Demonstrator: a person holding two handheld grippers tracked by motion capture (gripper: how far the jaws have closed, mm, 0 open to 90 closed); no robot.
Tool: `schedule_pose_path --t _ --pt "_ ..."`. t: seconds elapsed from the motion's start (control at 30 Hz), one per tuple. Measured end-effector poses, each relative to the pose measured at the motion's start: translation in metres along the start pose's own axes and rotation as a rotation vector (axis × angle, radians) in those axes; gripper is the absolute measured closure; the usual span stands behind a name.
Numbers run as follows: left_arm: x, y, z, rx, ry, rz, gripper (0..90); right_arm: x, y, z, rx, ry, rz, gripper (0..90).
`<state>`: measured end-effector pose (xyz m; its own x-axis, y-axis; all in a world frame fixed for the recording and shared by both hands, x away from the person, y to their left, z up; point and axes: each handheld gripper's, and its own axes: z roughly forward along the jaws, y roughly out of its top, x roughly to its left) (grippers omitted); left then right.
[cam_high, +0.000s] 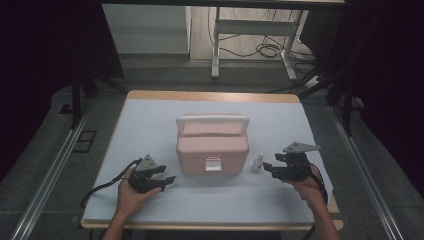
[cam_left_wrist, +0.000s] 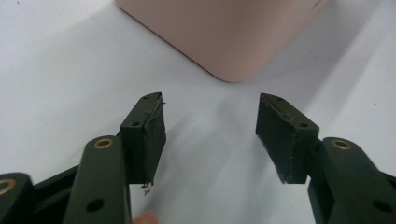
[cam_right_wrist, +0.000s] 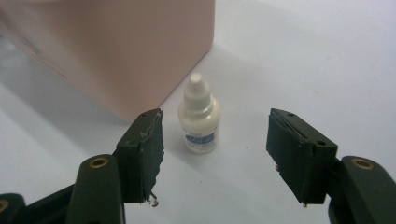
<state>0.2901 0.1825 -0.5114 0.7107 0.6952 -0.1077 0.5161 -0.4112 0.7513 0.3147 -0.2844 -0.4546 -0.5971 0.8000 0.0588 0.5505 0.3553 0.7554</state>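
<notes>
My right gripper, jaws apart and empty, faces the small dropper bottle, upright just right of the pink box; the bottle seems just beyond the pads. My left gripper waits open, farther away.

A wooden table stood in the middle of the floor, its top almost wholly covered by a white sheet; a strip of bare wood showed along the far edge and a thin line at the near one. On the sheet, about the centre, sat a pink box with a pale handle folded across its lid and a small white latch on its near face. Just beside the box's right near corner stood a small white dropper bottle, upright, cap on, close to the box but apart from it.
</notes>
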Motion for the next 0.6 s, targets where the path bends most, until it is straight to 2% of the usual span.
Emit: schedule_pose_path --t 0.33,0.6 --pt "0.000 0.001 -0.002 -0.012 0.006 0.003 42.5 0.013 -0.031 0.008 -0.037 0.032 0.026 39.4" --pt "0.000 0.002 -0.003 -0.016 0.011 0.003 42.0 0.023 -0.046 0.020 -0.009 0.063 0.011 40.2"
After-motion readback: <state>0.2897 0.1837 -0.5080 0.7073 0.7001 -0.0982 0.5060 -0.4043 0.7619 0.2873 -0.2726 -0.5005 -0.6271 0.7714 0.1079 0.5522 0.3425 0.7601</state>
